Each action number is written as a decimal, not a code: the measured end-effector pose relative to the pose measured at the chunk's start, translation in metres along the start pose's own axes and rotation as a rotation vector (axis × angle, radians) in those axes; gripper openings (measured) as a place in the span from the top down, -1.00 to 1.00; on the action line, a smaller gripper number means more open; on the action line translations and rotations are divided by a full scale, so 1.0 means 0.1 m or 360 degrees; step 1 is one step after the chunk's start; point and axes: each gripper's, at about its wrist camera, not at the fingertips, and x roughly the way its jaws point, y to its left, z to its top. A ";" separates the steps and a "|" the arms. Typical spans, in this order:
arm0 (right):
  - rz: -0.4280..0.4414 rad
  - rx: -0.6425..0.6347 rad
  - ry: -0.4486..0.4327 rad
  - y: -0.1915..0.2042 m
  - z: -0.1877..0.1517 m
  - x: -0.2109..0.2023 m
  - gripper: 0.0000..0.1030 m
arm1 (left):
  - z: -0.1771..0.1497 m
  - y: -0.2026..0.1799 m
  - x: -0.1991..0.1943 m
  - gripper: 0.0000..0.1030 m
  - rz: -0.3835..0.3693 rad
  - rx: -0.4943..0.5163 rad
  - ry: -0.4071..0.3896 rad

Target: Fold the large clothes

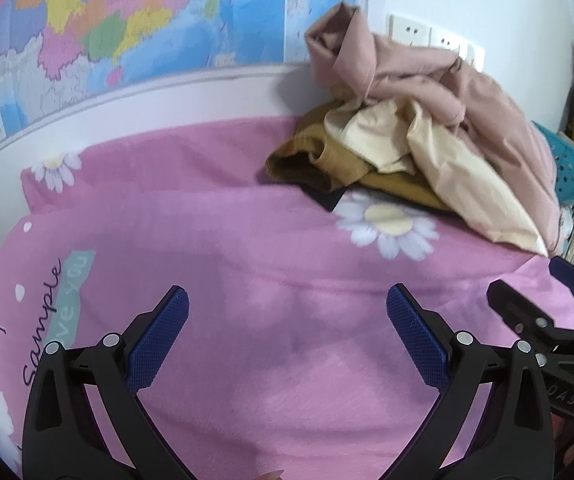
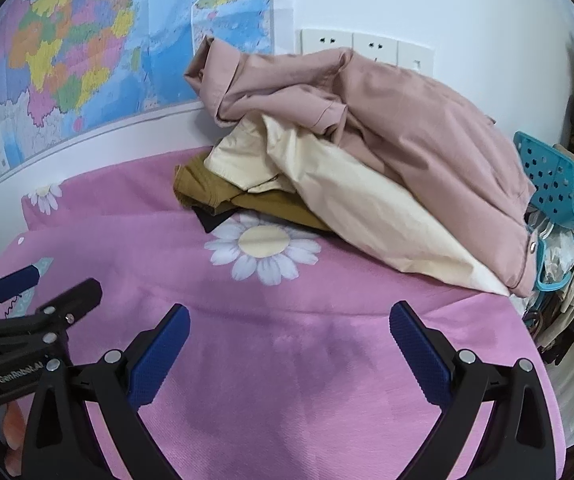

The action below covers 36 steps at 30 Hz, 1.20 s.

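The pink bedsheet [image 1: 247, 240] carries the clearest writing: near its left edge, in the left wrist view, a dark cursive word reads "Sample" [image 1: 43, 320], running upward at a slant. Just beside it, on a pale teal strip printed on the same sheet, are the letters "ve you" [image 1: 69, 292] (the start of the phrase is cut off by the left gripper [image 1: 287, 320]).

In the right wrist view, the black body of the left gripper [image 2: 27, 292], left of the sheet's big daisy, bears a white "GenRobot.AI" [image 2: 19, 374].

The wall map [image 1: 127, 20] above the sheet has print too small to read.
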 end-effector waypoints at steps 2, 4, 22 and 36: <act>-0.0016 -0.0002 -0.0022 -0.02 0.01 -0.03 -0.89 | 0.04 -0.05 -0.05 -0.90 0.0008 0.0018 -0.0039; -0.0029 0.0014 -0.0045 -0.05 0.03 -0.08 -0.89 | 0.07 -0.09 -0.09 -0.90 0.0009 0.0028 -0.0064; -0.0103 0.0118 -0.0106 -0.37 0.06 -0.28 -0.89 | 0.11 -0.37 -0.18 -0.90 -0.0078 0.0097 -0.0159; -0.0093 0.0143 -0.0140 -0.44 0.03 -0.33 -0.89 | 0.10 -0.44 -0.17 -0.90 -0.0087 0.0098 -0.0133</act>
